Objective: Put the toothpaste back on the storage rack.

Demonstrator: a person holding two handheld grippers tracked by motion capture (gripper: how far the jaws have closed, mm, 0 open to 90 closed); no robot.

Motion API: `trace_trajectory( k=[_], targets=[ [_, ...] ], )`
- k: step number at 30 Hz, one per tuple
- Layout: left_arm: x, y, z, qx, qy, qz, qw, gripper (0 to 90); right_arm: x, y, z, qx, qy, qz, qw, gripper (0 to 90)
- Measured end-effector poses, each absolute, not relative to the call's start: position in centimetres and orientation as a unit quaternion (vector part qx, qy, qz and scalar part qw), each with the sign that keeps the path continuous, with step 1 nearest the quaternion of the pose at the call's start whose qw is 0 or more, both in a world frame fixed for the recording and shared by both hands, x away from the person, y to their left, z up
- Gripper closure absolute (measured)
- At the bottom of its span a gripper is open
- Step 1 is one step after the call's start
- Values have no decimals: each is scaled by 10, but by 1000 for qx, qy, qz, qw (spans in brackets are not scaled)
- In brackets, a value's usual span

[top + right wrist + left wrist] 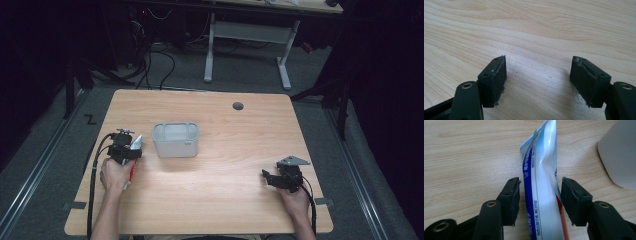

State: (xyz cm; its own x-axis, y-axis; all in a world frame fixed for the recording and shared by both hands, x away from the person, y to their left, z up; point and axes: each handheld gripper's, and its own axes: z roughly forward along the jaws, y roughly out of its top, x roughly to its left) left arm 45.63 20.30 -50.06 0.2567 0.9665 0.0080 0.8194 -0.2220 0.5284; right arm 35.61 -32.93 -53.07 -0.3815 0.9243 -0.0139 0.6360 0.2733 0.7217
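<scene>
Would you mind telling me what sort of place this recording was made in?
Probably a lab or workshop set up for recording, not a home: a bare wooden desk with a cable grommet hole, tangled cables on grey carpet behind it, and a second height-adjustable desk frame beyond, all in dark surroundings.

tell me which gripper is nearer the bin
Left. The left gripper sits just beside the bin, with a toothpaste tube between its jaws; the right gripper is farther off, toward the table's near right.
</scene>
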Motion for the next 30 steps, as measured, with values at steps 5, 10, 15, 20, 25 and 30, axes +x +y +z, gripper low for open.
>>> trace_trajectory(
  k=[5, 10, 15, 20, 25, 30],
  targets=[
    [457, 201, -501, 764, 585, 167, 214, 541, 356, -329, -531, 509, 766, 322, 224, 296],
    [458, 199, -503, 768, 582, 169, 206, 556, 356, -329, -531, 509, 766, 322, 224, 297],
    [459, 199, -503, 769, 583, 165, 202, 564, 356, -329, -531, 510, 766, 322, 223, 296],
    [458, 199, -501, 770, 582, 165, 205, 607, 356, -329, -531, 509, 766, 322, 224, 296],
    [458, 199, -500, 771, 579, 160, 212, 665, 356, -329, -531, 510, 766, 322, 223, 296],
    [457, 199, -499, 773, 577, 155, 213, 688, 356, -329, -531, 509, 766, 322, 223, 296]
  ],
)
